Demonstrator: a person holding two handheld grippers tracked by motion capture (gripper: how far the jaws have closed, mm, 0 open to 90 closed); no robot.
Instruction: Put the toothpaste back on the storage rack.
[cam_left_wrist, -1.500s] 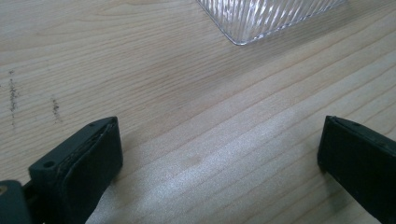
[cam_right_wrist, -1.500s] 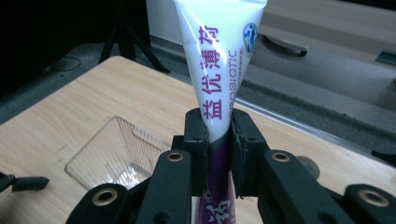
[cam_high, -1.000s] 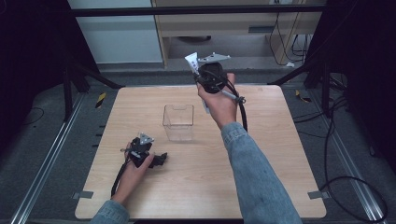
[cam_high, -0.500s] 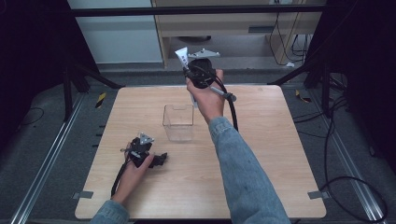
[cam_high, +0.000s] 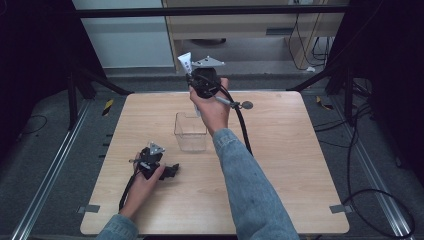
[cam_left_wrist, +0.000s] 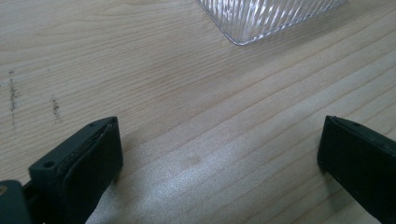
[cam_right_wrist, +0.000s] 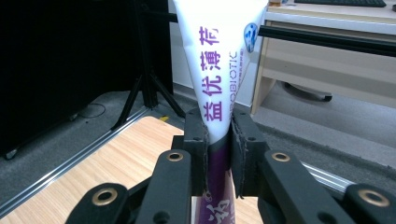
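Note:
My right gripper (cam_right_wrist: 218, 149) is shut on a white and purple toothpaste tube (cam_right_wrist: 219, 60), which stands upright between its pads. In the high view that right gripper (cam_high: 192, 77) hangs in the air over the table's far side, just behind a clear plastic box (cam_high: 190, 132), with the tube (cam_high: 184, 61) sticking up from it. My left gripper (cam_high: 169, 171) lies on the table at the front left, a hand on it. Its jaws stand wide apart over bare wood in the left gripper view (cam_left_wrist: 219, 154), and a corner of the clear box (cam_left_wrist: 271, 16) shows ahead.
The wooden table (cam_high: 295, 165) has bare room on its right half and front. A black cable (cam_high: 243, 131) trails from the right gripper across the table. Dark frame posts and a desk stand beyond the far edge.
The right hand has carried the tube to the left and slightly down, closer to the space above the clear box. The left gripper has stayed where it was.

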